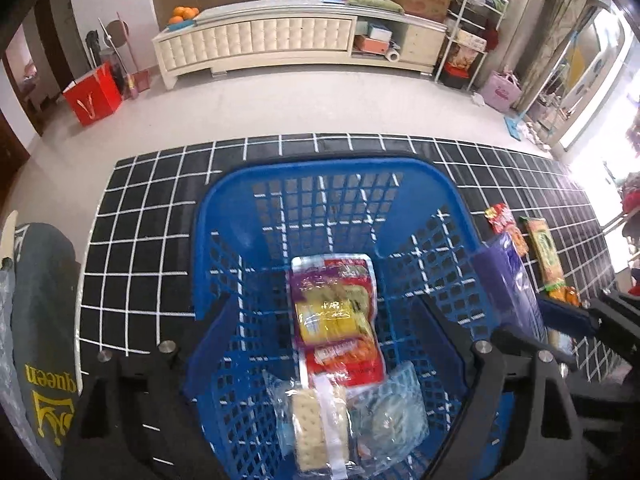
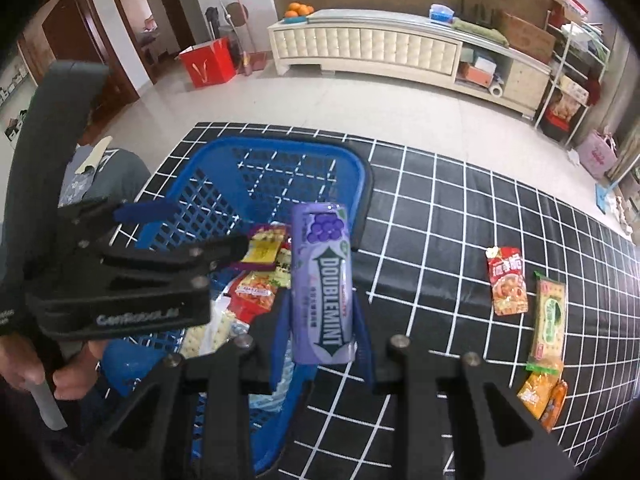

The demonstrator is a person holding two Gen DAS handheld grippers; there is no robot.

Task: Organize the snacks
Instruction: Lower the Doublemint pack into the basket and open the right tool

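Right gripper (image 2: 322, 344) clamps purple gum tin (image 2: 322, 284); left gripper (image 1: 320, 320) wide, empty, over blue basket (image 1: 320, 168).

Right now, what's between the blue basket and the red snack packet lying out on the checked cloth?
Only bare checked cloth between the blue basket and the red snack packet, shown in the right wrist view.

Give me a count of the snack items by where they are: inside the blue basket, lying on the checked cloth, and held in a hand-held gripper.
In the blue basket: 3 (red and yellow packet, cracker pack, clear-wrapped pack)
On the checked cloth: 3 (red pouch, green-labelled pack, orange packet)
In the right hand-held gripper: 1 (purple Doublemint container)
Total: 7
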